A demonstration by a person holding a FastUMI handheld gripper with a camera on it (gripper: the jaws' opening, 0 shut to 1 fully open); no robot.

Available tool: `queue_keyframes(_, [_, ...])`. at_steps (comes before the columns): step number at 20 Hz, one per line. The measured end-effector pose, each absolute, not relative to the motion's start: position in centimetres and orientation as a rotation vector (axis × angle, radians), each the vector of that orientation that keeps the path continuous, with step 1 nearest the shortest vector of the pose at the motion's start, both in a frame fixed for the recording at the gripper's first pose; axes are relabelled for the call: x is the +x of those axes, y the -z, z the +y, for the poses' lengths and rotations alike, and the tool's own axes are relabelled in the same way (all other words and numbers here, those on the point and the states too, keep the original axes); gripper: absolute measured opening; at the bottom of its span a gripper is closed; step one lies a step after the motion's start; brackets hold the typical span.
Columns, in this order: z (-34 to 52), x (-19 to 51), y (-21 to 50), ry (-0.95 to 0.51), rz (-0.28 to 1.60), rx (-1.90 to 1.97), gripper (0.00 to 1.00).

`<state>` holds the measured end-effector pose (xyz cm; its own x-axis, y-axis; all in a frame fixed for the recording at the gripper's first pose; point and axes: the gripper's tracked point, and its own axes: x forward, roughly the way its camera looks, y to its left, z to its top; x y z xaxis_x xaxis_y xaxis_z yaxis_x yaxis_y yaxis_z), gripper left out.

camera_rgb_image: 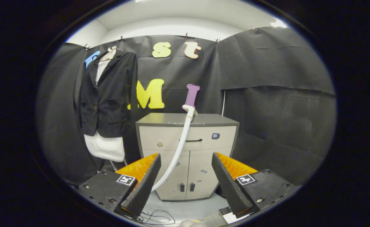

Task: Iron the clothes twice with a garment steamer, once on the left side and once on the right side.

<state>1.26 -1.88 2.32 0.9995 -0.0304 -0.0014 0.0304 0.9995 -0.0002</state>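
A black jacket (109,94) over a white shirt (105,147) hangs on a hanger against the booth wall, to the left of a cabinet. The garment steamer's purple handle (191,95) stands upright on the cabinet top, and its white hose (179,148) runs down in front of the cabinet toward my left finger. My gripper (186,160) is open, its two ridged black fingers (145,183) spread wide with nothing between them. The steamer and the cabinet are well beyond the fingertips.
A grey-topped cabinet (187,156) with a drawer and two doors stands on the pale floor straight ahead. Thin black cables (158,218) lie on the floor just in front of me. Black cloth walls close the booth at the back and the right.
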Motion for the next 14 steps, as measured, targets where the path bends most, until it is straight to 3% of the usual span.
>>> queue_keyframes(7, [-4.6,6.5,-9.3,0.043,-0.06,0.003,1.0])
queue_keyframes(14, [-6.2,16.2,-16.9,-0.004,-0.123,0.029,1.0])
